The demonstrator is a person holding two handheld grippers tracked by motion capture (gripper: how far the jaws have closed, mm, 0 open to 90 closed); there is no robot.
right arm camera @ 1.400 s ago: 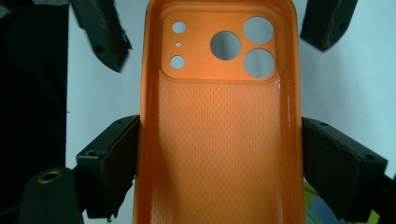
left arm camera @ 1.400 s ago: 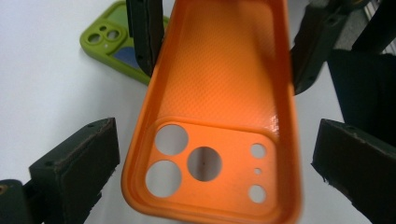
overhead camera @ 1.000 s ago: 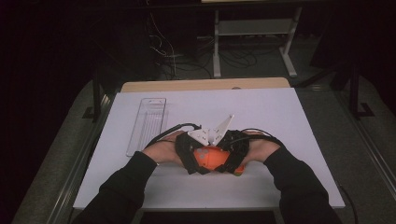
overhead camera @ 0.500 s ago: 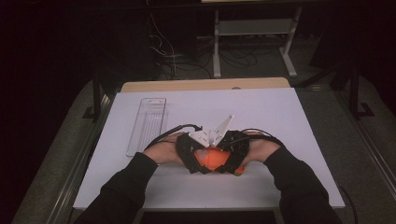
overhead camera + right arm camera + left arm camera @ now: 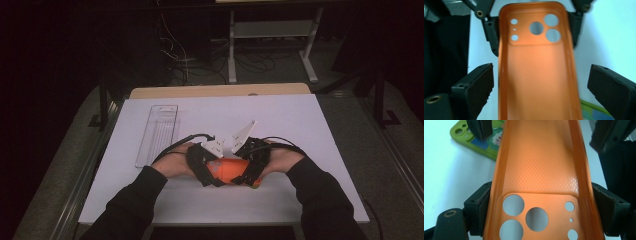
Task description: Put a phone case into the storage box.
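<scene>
A soft orange rubber phone case (image 5: 541,170) with round camera holes is being passed from one hand to the other, low over the white tabletop (image 5: 300,120) near the person's edge.

The left hand-held gripper (image 5: 541,210) has just been closing, and now its two black jaws squeeze the sides of the orange case at the end with the holes. In the right gripper view you can see that grip at the far end of the case.

The right hand-held gripper (image 5: 541,87) has just been opening. Its jaws stand wide, one on each side of the case, and there is a gap on both sides. It is not holding the case.

So I think the step right now is a hand-over: the left side has taken the case and the right side has let go. Next, the right gripper likely needs to pull back without bumping the case, and the left one must keep a firm squeeze, because the case is bendy.

A green phone case with a cartoon picture (image 5: 476,137) lies flat on the tabletop just beside the orange one.

A long clear plastic tray (image 5: 157,135) sits on the left part of the tabletop, well apart from the hands. It looks empty.
</scene>
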